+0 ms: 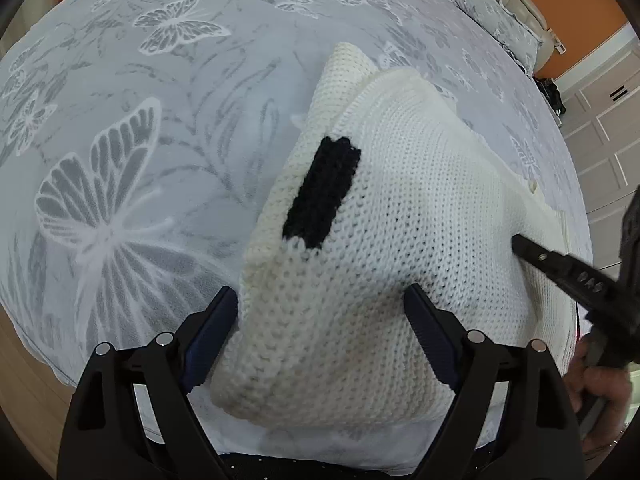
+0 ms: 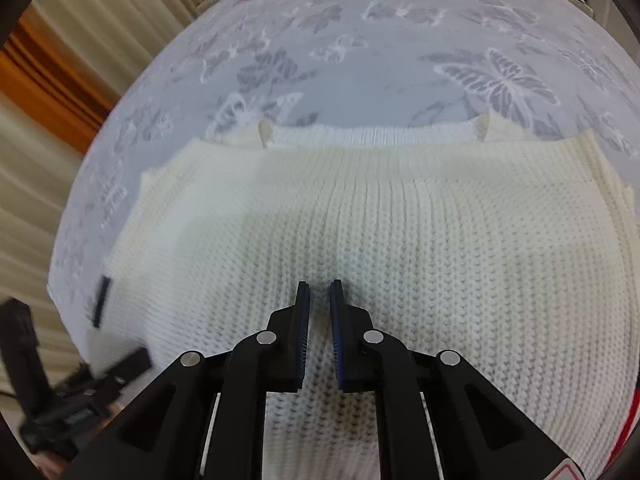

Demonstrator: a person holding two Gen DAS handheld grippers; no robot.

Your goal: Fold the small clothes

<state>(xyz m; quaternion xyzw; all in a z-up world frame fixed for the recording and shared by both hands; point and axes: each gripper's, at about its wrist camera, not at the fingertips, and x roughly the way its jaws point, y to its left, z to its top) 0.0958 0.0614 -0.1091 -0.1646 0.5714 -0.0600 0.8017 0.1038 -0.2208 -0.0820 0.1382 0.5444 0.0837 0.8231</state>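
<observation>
Your bedspread (image 1: 120, 120) carries the white sweater (image 1: 420, 208), near edge cut off below both views. Black patch (image 1: 322, 190) shows no readable writing. Left gripper (image 1: 320, 320) spread wide around a fold; right gripper (image 2: 319, 312) nearly clenched, pinching a little knit.

**Bright, even light; fisheye warp; blur at left edge**

Both views evenly lit, soft daylight feel, no glare. Faint shadows under the finger tips on the white sweater (image 2: 400, 248). Strong barrel distortion, dark corners. Right wrist view: left edge smeared, curtain (image 2: 48, 168) and black gear blurred. Knit sharp at centre.
</observation>
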